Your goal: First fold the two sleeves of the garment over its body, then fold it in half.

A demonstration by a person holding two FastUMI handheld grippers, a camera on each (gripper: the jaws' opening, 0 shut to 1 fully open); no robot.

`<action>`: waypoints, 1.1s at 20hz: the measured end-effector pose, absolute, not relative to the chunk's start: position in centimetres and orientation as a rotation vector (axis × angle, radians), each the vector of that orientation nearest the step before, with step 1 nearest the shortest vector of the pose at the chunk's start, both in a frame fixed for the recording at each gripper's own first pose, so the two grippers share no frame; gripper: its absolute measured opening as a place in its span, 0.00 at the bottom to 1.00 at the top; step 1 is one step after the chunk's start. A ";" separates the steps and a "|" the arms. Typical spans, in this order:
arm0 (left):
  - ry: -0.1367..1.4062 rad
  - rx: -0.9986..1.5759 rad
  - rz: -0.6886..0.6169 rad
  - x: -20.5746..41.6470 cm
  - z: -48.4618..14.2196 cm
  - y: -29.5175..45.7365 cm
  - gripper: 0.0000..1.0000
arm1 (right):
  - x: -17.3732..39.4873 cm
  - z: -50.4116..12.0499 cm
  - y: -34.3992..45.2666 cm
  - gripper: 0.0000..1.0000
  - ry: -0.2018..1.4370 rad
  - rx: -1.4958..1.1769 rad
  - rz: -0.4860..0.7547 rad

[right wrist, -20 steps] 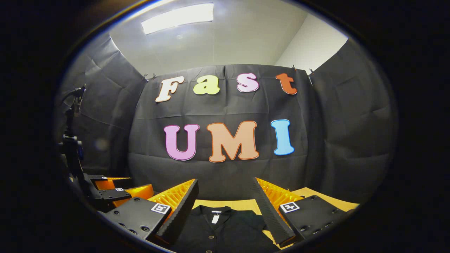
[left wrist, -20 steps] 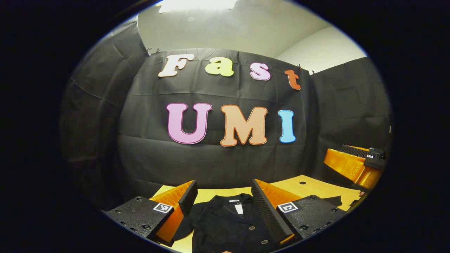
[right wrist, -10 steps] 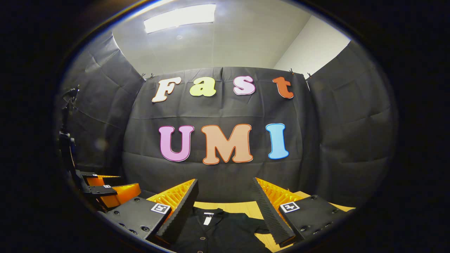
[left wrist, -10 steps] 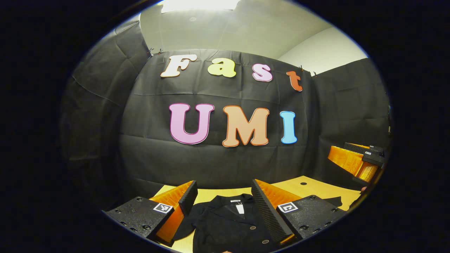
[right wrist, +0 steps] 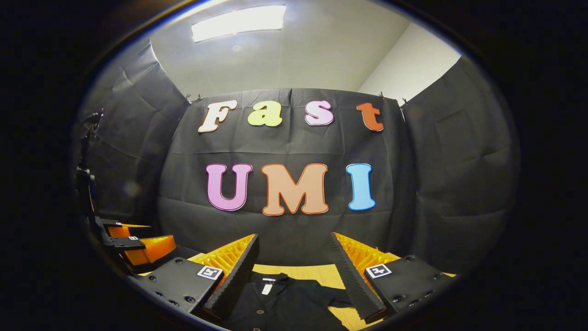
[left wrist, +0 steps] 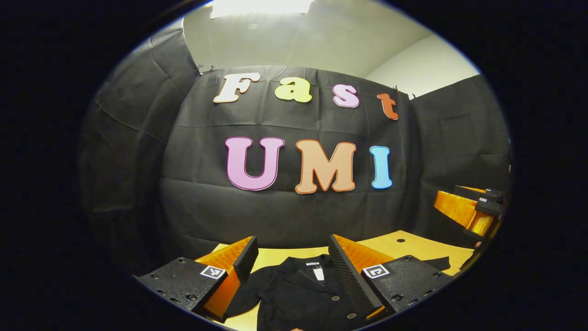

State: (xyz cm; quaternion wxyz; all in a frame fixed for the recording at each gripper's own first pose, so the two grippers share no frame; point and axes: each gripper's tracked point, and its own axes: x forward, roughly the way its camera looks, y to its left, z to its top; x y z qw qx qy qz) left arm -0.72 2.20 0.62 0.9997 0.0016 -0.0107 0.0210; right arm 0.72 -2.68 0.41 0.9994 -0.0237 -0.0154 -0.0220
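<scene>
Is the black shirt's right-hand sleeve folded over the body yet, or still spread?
Still spread. In the left gripper view the sleeve lies out on the table, beyond the shirt.

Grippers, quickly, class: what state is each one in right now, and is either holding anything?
Left gripper: open, holding nothing, above the black shirt.
Right gripper: open, holding nothing, above the same shirt.

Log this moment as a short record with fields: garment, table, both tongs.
garment: black buttoned shirt, lying flat on the table, collar toward the booth wall, sleeves not yet folded
table: yellow wood
left tongs: open, above the shirt, holding nothing
right tongs: open, above the shirt, holding nothing
</scene>
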 end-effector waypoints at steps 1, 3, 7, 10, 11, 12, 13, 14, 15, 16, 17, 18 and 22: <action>-0.033 0.004 0.048 -0.7 0.9 2.5 0.92 | 0.8 0.3 -2.8 0.97 -0.027 -0.050 -0.047; -0.033 0.017 0.055 -0.6 0.9 2.8 0.92 | 0.7 0.1 -3.0 0.96 -0.024 -0.058 -0.056; -0.028 0.041 0.059 0.0 0.9 3.5 0.92 | 0.9 -0.2 -3.2 0.96 -0.019 -0.048 -0.055; -0.032 0.062 0.066 0.5 1.4 4.1 0.92 | 1.1 -0.5 -3.4 0.97 -0.017 -0.040 -0.052; -0.034 0.066 0.068 0.5 1.5 4.3 0.92 | 1.3 -0.5 -3.4 0.97 -0.017 -0.040 -0.053; -0.036 0.067 0.069 0.5 1.5 4.4 0.92 | 1.3 -0.7 -3.5 0.97 -0.016 -0.041 -0.053; -0.035 0.066 0.069 0.5 1.5 4.3 0.92 | 1.4 -0.7 -3.6 0.97 -0.015 -0.039 -0.053; -0.034 0.065 0.069 0.5 1.5 4.4 0.92 | 1.4 -0.8 -3.6 0.97 -0.014 -0.039 -0.051; -0.033 0.065 0.067 0.4 1.4 4.4 0.92 | 1.4 -0.8 -3.5 0.97 -0.013 -0.039 -0.051; -0.034 0.064 0.067 0.5 1.5 4.4 0.92 | 1.4 -0.7 -3.6 0.97 -0.013 -0.041 -0.049; -0.033 0.061 0.068 0.5 1.4 4.5 0.92 | 1.6 -0.6 -3.6 0.97 -0.015 -0.044 -0.049; -0.032 0.058 0.066 0.5 1.5 4.4 0.92 | 1.6 -0.6 -3.7 0.97 -0.015 -0.048 -0.050; -0.026 0.050 0.054 0.7 1.1 3.9 0.92 | 1.6 -0.5 -4.2 0.96 -0.010 -0.054 -0.053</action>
